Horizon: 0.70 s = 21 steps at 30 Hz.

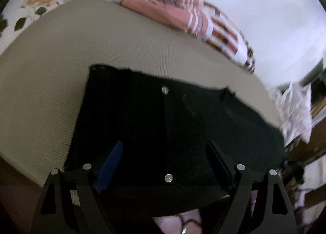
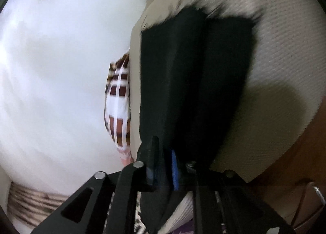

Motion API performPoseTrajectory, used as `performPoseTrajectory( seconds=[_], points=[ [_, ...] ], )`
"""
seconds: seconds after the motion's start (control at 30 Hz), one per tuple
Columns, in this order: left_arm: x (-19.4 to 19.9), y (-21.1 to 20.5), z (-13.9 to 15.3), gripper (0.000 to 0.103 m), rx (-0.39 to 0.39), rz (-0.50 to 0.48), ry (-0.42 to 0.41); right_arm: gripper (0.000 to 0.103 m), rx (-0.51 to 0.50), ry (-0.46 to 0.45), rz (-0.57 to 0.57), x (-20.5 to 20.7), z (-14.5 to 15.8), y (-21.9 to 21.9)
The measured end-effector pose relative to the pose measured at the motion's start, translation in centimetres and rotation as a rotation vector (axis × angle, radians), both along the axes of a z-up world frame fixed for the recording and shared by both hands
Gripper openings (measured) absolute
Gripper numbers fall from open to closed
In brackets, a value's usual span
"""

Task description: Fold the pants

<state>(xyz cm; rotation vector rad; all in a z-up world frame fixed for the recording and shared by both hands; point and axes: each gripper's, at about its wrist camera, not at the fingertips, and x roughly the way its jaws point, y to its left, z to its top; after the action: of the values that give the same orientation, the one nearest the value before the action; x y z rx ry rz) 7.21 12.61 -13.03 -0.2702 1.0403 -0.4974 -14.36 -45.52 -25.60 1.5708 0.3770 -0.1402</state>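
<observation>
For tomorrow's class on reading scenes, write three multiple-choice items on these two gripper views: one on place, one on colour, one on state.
1. Where do the pants lie?
A. on the beige mat
B. on a chair
C. in a basket

2. What colour are the pants?
A. red
B. black
C. white

3. How does the right gripper stand?
A. wide open
B. out of view
C. shut on the pants

Answers:
1. A, beige mat shows around the fabric.
2. B, the cloth is black in both views.
3. C, black cloth sits pinched between its close-set fingers.
</observation>
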Motion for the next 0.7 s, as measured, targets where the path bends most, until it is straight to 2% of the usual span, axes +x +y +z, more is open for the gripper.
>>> performPoseTrajectory(
  seconds=[0.07, 0.17, 0.2, 0.27, 0.4, 0.47, 0.6, 0.7],
  points=[
    [-0.2, 1.3, 1.0, 0.083, -0.043, 0.034, -0.012, 0.018, -0.046, 0.016, 0.023, 0.8, 0.6, 0.2],
    [-0.4, 5.3, 2.7, 0.083, -0.081, 0.145, -0.020, 0.009, -0.112, 0.056, 0.046, 1.2, 1.3, 0.5],
    [-0.2, 6.1, 2.9, 0.084, -0.087, 0.170, -0.014, 0.008, -0.135, 0.072, 0.051, 1.3, 1.4, 0.6],
    [0.0, 9.3, 2.7, 0.084, -0.118, 0.230, 0.052, 0.008, -0.146, 0.080, 0.054, 1.5, 1.3, 0.6],
    [-0.6, 11.6, 1.3, 0.084, -0.164, 0.228, 0.150, 0.008, -0.122, 0.065, 0.054, 0.3, 0.4, 0.5],
    [-1.1, 11.2, 0.2, 0.084, -0.190, 0.186, 0.207, 0.008, -0.110, 0.063, 0.050, 0.2, 0.2, 0.4],
    [-1.5, 9.5, -1.7, 0.084, -0.165, 0.142, 0.272, 0.008, -0.110, 0.062, 0.051, -0.1, 0.0, 0.4],
    [-1.8, 8.2, -2.8, 0.083, -0.179, 0.103, 0.303, 0.008, -0.098, 0.058, 0.048, -0.1, -0.1, 0.3]
  ],
)
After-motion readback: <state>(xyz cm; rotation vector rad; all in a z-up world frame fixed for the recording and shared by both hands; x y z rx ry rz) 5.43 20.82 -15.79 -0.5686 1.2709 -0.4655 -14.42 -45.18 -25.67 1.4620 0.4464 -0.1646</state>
